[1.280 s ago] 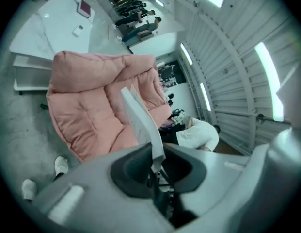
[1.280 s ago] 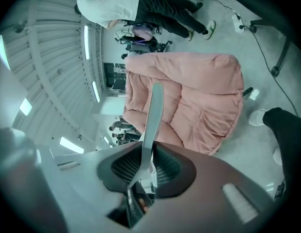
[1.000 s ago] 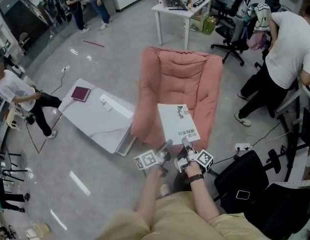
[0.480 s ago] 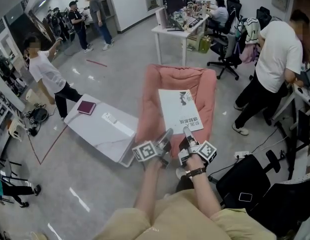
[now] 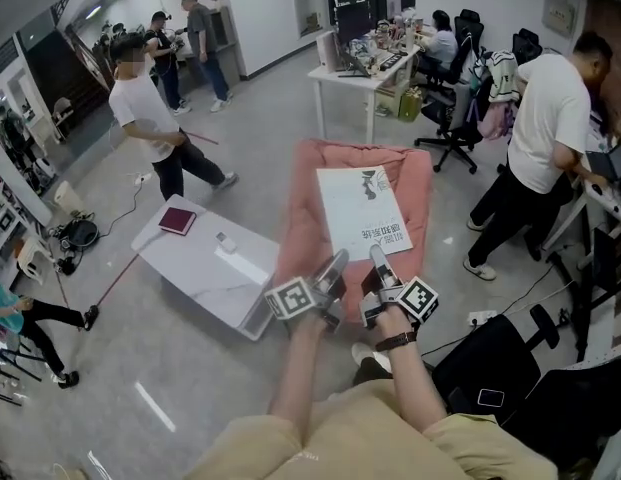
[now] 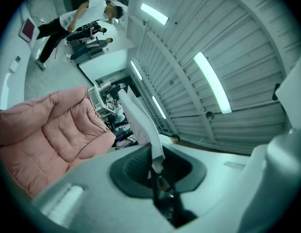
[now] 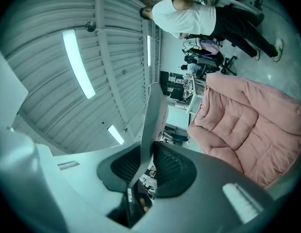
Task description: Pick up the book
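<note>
**A:** Entry one, far left. Anything that bears on the lift?

**B:** White low table (image 5: 195, 268) with a maroon notebook (image 5: 177, 220) lying on it. Both stand well apart from the work, so I judge no hazard there.

**A:** Entry two, left gripper (image 5: 333, 271). Condition?

**B:** Its jaws are closed on the lower edge of the book (image 5: 364, 211). In the left gripper view the pads pinch a thin white strip (image 6: 140, 120), seen edge-on. Hazard: the bite looks shallow and may take only the cover or a few leaves. If so, the rest could swing open or slide out.

**A:** Entry three, the book itself?

**B:** Location: held up over the pink padded lounger (image 5: 315, 238), apparently clear of the cushion, with its cover facing the head camera. Description: thin, large-format, white soft cover. There is a small dark figure near the top and a line of dark print lower down. It looks limp and likely to bow under its own weight.

**A:** Entry four, right gripper (image 5: 377, 265)?

**B:** Its jaws are likewise clamped on the bottom edge, just beside the left gripper. Hazard: both grips sit close together at the bottom with all the weight above them, so the book may tip sideways or fold over. Any mismatch between the hands could twist or crease the cover.
</note>
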`<action>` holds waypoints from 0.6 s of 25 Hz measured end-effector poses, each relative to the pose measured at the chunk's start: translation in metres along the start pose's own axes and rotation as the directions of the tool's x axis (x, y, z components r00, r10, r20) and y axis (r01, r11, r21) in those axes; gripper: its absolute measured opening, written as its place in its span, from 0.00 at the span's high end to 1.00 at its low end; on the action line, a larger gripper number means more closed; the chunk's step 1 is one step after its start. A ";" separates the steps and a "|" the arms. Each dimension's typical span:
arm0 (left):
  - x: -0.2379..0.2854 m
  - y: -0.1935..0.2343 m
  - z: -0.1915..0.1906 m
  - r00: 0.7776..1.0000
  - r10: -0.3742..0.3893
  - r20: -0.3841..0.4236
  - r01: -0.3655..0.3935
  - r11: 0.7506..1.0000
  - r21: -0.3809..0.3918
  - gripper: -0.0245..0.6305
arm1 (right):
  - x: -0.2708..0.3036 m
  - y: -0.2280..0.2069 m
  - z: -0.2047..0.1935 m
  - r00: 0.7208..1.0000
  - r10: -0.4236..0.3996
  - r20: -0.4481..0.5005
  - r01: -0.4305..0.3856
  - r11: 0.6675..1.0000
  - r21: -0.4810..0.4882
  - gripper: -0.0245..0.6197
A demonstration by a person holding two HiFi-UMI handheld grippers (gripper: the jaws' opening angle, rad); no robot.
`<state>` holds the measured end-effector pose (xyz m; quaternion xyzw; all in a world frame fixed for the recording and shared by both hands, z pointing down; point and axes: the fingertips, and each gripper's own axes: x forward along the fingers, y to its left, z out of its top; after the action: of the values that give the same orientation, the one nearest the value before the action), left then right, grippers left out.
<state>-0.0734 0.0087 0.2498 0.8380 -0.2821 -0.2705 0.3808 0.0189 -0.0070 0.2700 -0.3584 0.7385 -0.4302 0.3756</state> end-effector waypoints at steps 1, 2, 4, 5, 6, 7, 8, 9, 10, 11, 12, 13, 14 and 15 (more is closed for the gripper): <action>-0.001 -0.004 0.001 1.000 -0.009 0.003 0.009 1.000 0.007 0.88 | -0.001 0.004 0.000 1.000 0.009 0.000 -0.009 1.000 -0.002 0.85; -0.001 -0.008 0.002 1.000 -0.015 0.005 0.015 1.000 0.015 0.88 | -0.001 0.009 0.001 1.000 0.019 0.001 -0.019 1.000 -0.002 0.85; 0.000 -0.015 0.003 1.000 -0.025 0.007 0.025 0.999 0.028 0.88 | -0.002 0.020 0.004 0.999 0.041 -0.001 -0.041 0.999 -0.010 0.84; 0.001 -0.020 0.003 0.999 -0.038 0.009 0.037 0.999 0.033 0.88 | -0.003 0.026 0.006 0.999 0.052 -0.002 -0.052 0.999 -0.010 0.84; 0.002 -0.025 0.003 0.999 -0.051 0.012 0.051 0.998 0.039 0.88 | -0.004 0.030 0.008 0.998 0.061 0.000 -0.061 0.998 -0.011 0.84; 0.004 -0.029 0.003 0.998 -0.059 0.013 0.058 0.997 0.045 0.88 | -0.006 0.032 0.011 0.998 0.068 0.005 -0.068 0.997 -0.020 0.84; 0.004 -0.032 0.003 0.998 -0.062 0.014 0.061 0.997 0.051 0.88 | -0.008 0.035 0.014 0.997 0.076 0.009 -0.075 0.997 -0.031 0.84; 0.005 -0.036 0.003 0.998 -0.067 0.015 0.066 0.996 0.059 0.88 | -0.009 0.037 0.017 0.996 0.084 0.012 -0.083 0.996 -0.042 0.84; 0.007 -0.040 0.003 0.997 -0.079 0.017 0.078 0.995 0.068 0.88 | -0.009 0.041 0.019 0.995 0.094 0.014 -0.093 0.994 -0.052 0.85; 0.008 -0.045 0.004 0.995 -0.093 0.018 0.092 0.993 0.076 0.88 | -0.010 0.044 0.022 0.995 0.103 0.013 -0.102 0.993 -0.060 0.84; 0.010 -0.049 0.004 0.995 -0.102 0.019 0.100 0.992 0.081 0.88 | -0.010 0.046 0.024 0.994 0.111 0.011 -0.110 0.992 -0.069 0.84; 0.011 -0.051 0.004 0.995 -0.102 0.020 0.100 0.992 0.080 0.88 | -0.011 0.048 0.026 0.993 0.117 0.011 -0.116 0.990 -0.081 0.84; 0.012 -0.053 0.003 0.995 -0.098 0.022 0.096 0.993 0.074 0.88 | -0.012 0.050 0.029 0.992 0.123 0.011 -0.121 0.988 -0.095 0.84; 0.014 -0.055 0.001 0.995 -0.095 0.023 0.094 0.993 0.070 0.88 | -0.013 0.055 0.032 0.992 0.129 0.011 -0.127 0.986 -0.106 0.84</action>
<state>-0.0503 0.0288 0.2026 0.8594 -0.2563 -0.2895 0.3347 0.0412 0.0127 0.2125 -0.3334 0.7783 -0.3625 0.3894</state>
